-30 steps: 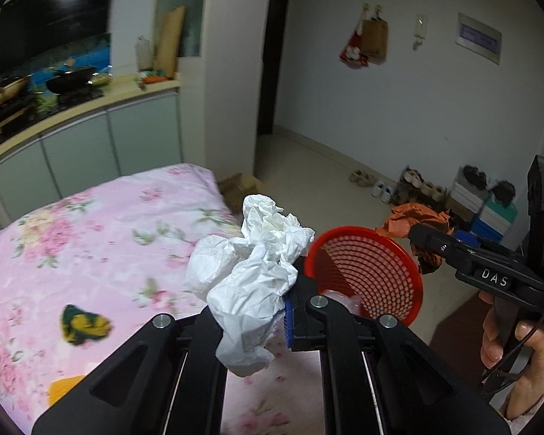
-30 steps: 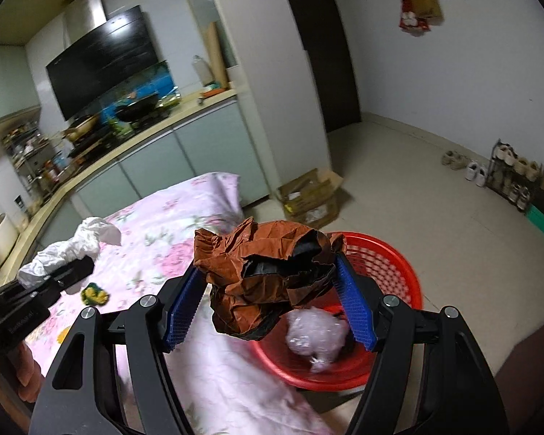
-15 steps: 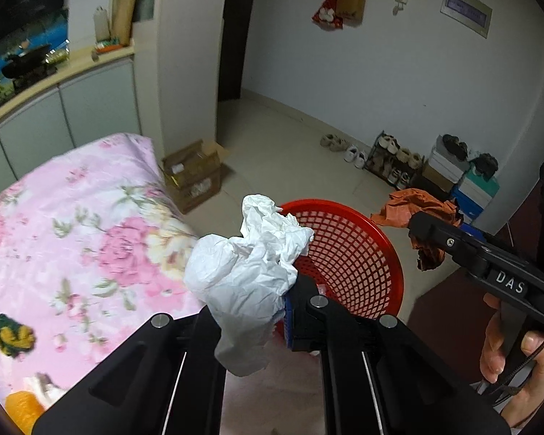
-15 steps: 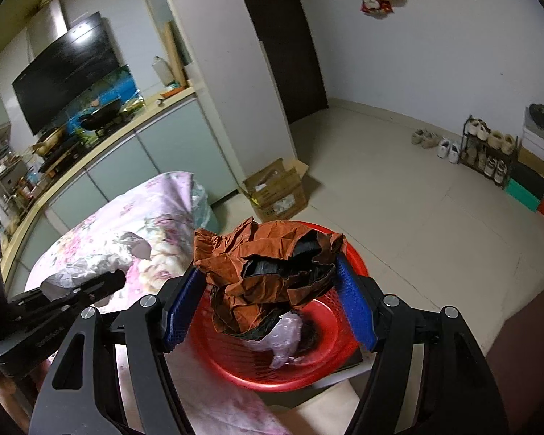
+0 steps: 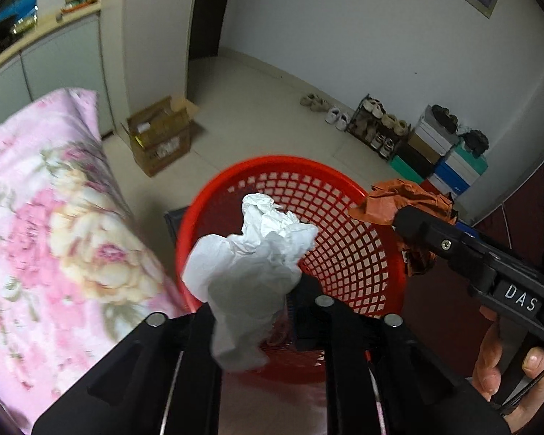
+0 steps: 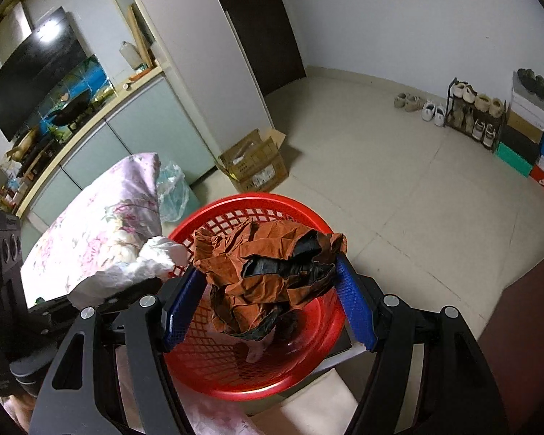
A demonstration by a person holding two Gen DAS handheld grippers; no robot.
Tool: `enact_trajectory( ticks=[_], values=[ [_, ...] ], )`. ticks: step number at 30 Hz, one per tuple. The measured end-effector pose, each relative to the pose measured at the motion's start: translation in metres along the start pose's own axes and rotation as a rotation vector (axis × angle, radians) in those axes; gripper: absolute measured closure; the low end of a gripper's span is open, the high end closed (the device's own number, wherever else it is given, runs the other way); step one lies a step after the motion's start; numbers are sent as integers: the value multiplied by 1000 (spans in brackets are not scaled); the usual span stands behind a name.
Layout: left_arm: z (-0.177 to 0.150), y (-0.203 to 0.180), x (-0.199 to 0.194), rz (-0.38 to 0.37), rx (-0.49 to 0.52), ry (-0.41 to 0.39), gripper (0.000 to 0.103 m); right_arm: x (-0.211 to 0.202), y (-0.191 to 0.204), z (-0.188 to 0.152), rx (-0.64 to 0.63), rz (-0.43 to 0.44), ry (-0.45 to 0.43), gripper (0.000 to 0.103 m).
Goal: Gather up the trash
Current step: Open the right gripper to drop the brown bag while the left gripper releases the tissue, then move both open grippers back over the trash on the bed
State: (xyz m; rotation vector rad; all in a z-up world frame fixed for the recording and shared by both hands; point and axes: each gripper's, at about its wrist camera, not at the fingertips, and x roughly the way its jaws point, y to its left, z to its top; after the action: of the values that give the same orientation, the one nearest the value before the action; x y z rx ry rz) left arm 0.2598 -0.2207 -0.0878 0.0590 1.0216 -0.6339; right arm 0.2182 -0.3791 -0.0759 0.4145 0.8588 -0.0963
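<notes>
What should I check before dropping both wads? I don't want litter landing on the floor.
1. White paper wad in left gripper, whose jaws have just been opening: ok.
2. Brown paper wad clamped in right gripper: ok.
3. White wad over red basket: ok.
4. Brown wad over the basket: ok.
5. Room left in the basket: ok.
6. Wads clear of each other: ok.

Left tongs [image 5: 257,308] angled down, jaws just opening, white wad between them. Right tongs [image 6: 268,301] angled down, clamped on brown wad. Hand [image 5: 504,369] gripping right handle.
</notes>
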Motion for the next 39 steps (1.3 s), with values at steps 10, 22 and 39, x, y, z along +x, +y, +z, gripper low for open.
enact_trajectory(
  ticks=[10,22,39],
  values=[
    [-1,9,-2,4,-42,-34,35,16,-9,-7,33,5,61,28],
    [-7,21,-56,103,-54,-147,26,10,-8,-19,44,8,87,26],
    [-35,40,-133,221,-75,-291,20,-13,3,-22,6,1,36,16]
  ],
)
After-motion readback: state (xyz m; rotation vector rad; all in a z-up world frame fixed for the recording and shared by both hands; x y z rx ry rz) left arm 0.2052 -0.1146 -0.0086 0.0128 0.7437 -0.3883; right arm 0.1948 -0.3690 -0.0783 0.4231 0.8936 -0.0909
